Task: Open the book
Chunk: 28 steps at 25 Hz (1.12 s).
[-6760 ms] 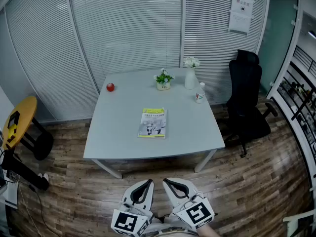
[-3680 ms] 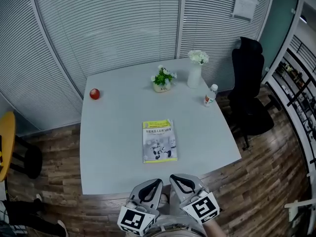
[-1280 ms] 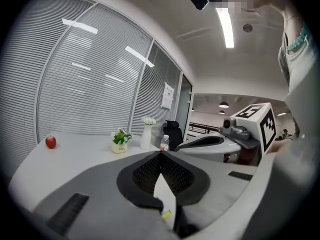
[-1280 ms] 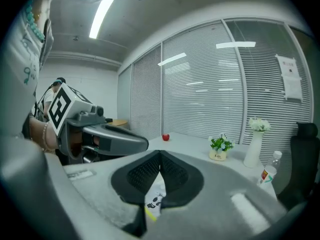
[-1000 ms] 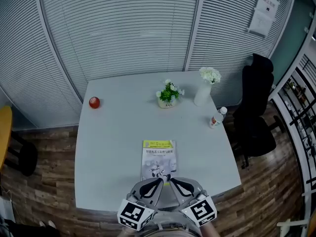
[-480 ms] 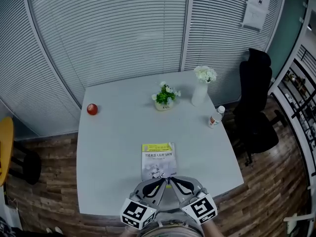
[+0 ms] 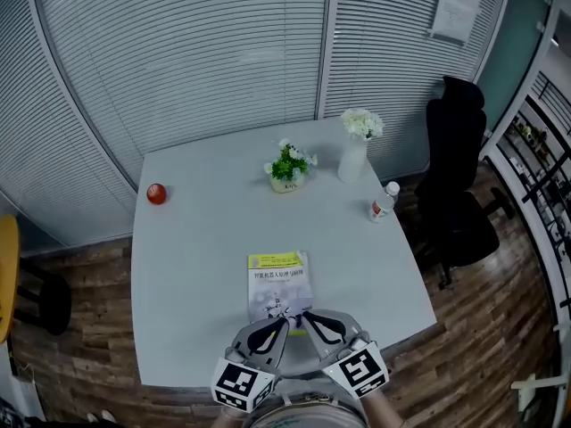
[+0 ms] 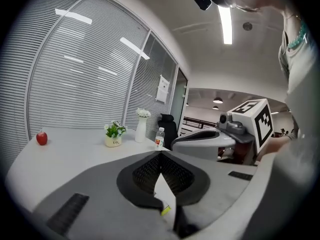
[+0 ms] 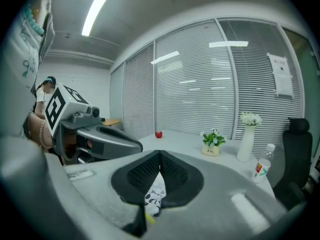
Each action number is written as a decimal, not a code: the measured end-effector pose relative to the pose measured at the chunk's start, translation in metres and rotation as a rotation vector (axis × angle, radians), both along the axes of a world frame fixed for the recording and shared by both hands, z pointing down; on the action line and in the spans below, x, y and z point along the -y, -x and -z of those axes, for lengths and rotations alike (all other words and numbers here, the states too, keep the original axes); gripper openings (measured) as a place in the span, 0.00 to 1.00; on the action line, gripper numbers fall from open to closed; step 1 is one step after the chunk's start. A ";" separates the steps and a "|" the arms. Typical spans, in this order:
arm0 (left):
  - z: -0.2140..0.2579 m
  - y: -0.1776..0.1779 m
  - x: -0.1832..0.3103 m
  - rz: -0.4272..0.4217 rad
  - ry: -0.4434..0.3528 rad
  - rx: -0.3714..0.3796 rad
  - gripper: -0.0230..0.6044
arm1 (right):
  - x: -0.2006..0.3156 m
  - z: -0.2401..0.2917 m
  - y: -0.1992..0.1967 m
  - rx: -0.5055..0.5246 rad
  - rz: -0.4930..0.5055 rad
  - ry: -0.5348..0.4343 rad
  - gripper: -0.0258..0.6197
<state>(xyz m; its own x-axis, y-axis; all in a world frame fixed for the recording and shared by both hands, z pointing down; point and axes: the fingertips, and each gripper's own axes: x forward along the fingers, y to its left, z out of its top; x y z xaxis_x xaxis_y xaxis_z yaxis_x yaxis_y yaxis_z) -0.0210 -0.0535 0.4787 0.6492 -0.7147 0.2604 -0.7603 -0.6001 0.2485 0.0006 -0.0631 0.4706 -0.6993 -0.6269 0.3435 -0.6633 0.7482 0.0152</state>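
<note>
The book [image 7: 278,285] lies closed on the table [image 7: 178,266] near your edge, and both grippers hide its near end. Its long axis runs straight away from you, with the yellow title band at the far end. Your left gripper [image 7: 285,323] and right gripper [image 7: 306,318] are both clenched on nothing, over that near end. Only the head view shows most of the cover, while each gripper view catches a sliver through the hollow behind its jaws.
</note>
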 end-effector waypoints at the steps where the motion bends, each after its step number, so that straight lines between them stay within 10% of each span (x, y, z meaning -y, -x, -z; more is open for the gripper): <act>1: -0.001 -0.001 0.000 -0.006 0.001 0.001 0.03 | 0.000 0.000 -0.001 0.001 -0.006 0.001 0.04; 28: -0.069 -0.013 -0.017 -0.052 0.101 0.079 0.03 | -0.007 -0.021 -0.019 -0.031 -0.037 0.041 0.04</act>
